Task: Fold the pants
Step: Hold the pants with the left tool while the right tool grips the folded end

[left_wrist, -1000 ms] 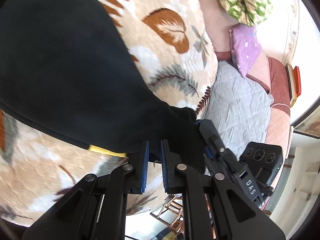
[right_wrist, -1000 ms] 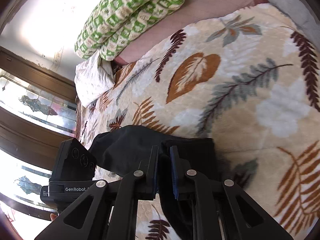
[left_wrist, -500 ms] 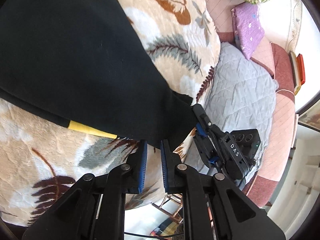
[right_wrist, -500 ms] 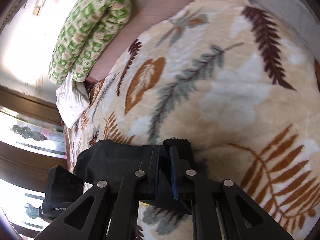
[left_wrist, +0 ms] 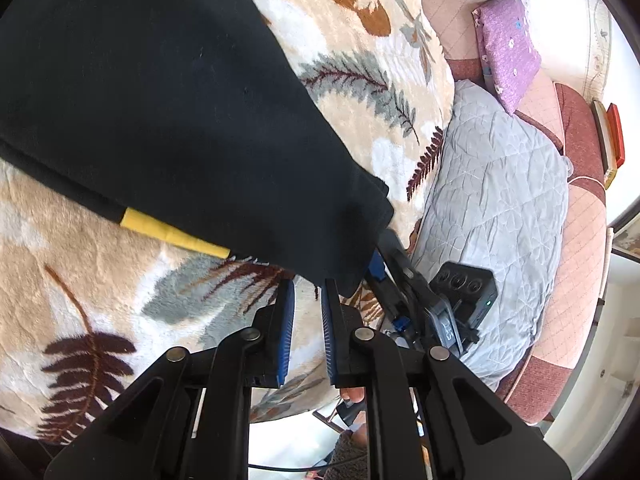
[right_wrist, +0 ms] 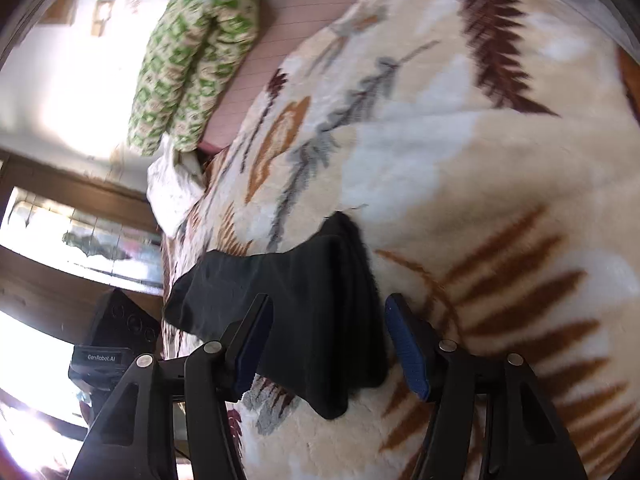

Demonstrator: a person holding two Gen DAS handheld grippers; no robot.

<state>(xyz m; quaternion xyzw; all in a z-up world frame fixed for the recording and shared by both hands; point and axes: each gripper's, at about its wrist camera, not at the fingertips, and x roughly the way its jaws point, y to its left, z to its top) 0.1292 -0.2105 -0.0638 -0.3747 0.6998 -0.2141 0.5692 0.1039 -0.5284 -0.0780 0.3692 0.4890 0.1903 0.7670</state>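
Note:
The black pants (left_wrist: 160,112) lie on a leaf-patterned blanket (left_wrist: 72,304); a yellow strip (left_wrist: 172,234) shows at their lower edge. My left gripper (left_wrist: 307,292) is nearly shut and empty, its tips just below the pants' corner. In the right wrist view the folded end of the pants (right_wrist: 320,304) lies between the wide-open fingers of my right gripper (right_wrist: 328,320), which holds nothing. The right gripper also shows in the left wrist view (left_wrist: 404,276) beside the pants' corner.
A grey quilted pad (left_wrist: 492,208) lies past the blanket's edge. A purple cushion (left_wrist: 506,48) and a green patterned pillow (right_wrist: 192,52) lie at the far end. A white cloth (right_wrist: 172,184) lies at the blanket's edge. The left gripper's camera body (right_wrist: 112,332) is at lower left.
My right gripper has opened wide and let go of the pants' end, which now lies on the blanket. My left gripper has drawn back off the pants' corner. Both cameras dropped closer to the blanket.

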